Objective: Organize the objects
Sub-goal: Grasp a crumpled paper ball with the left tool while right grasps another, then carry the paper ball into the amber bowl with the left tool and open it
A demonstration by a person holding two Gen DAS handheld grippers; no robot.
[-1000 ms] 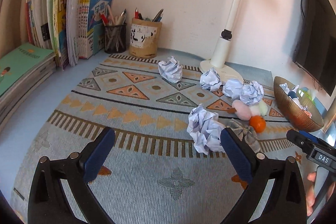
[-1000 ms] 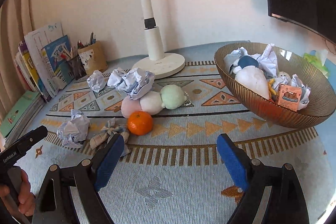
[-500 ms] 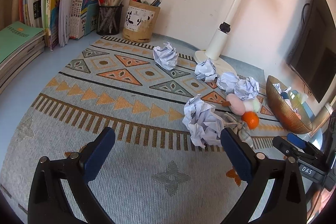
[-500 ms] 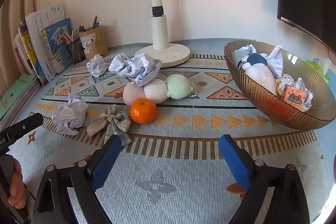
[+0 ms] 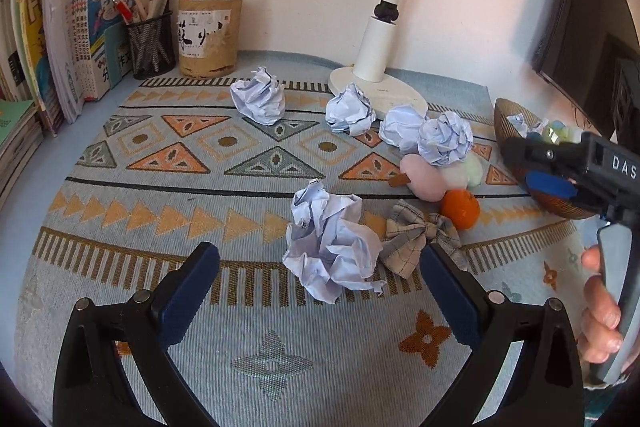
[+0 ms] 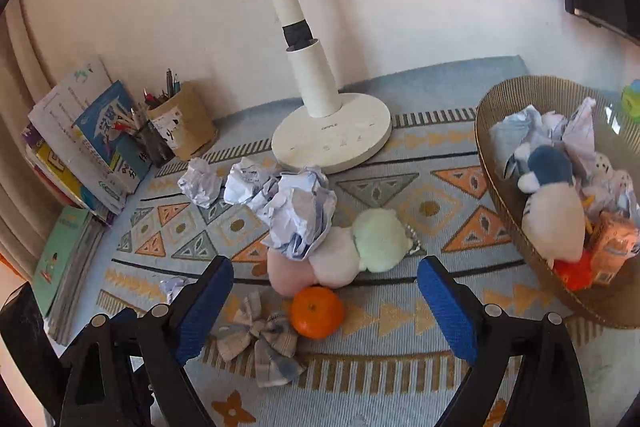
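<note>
Holding paper (image 6: 532,125): brown bowl (image 6: 504,99)

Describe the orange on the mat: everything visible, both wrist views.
The orange is small, round and whole, with bright, slightly dimpled peel and a faint dimple on top. It sits on the patterned woven mat, loose, not gripped. In the right wrist view it lies just ahead of the open right gripper, against the pink plush behind it, with the plaid fabric bow close beside it. The left wrist view shows it between the bow and the brown bowl.
</note>
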